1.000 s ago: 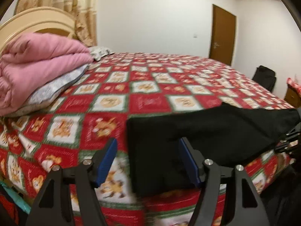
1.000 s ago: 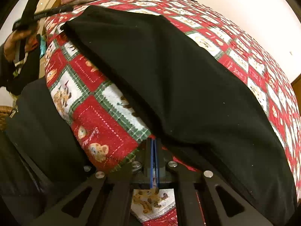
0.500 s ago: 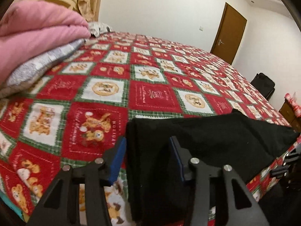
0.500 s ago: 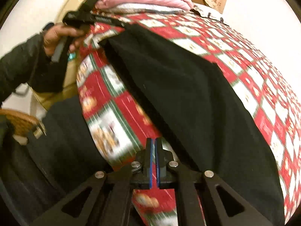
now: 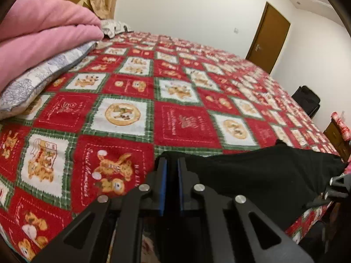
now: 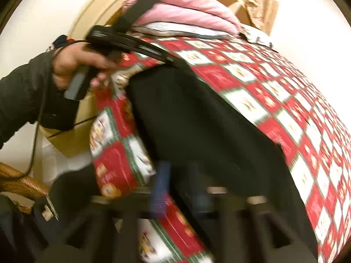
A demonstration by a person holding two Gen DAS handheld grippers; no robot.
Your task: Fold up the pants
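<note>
Left gripper (image 5: 171,175) closing on black pants (image 5: 252,175) edge — right gripper (image 6: 177,188) opening, blurred, over pants on bedspread (image 5: 122,100).

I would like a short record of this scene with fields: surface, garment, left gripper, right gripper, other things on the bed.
surface: bed with red and green patchwork bedspread
garment: black pants, lying along the near edge of the bed
left gripper: left gripper closing on the end of the pants, jaws nearly together
right gripper: right gripper opening, blurred; the pants lie right ahead of it
other things: pink blanket on a patterned pillow
</note>
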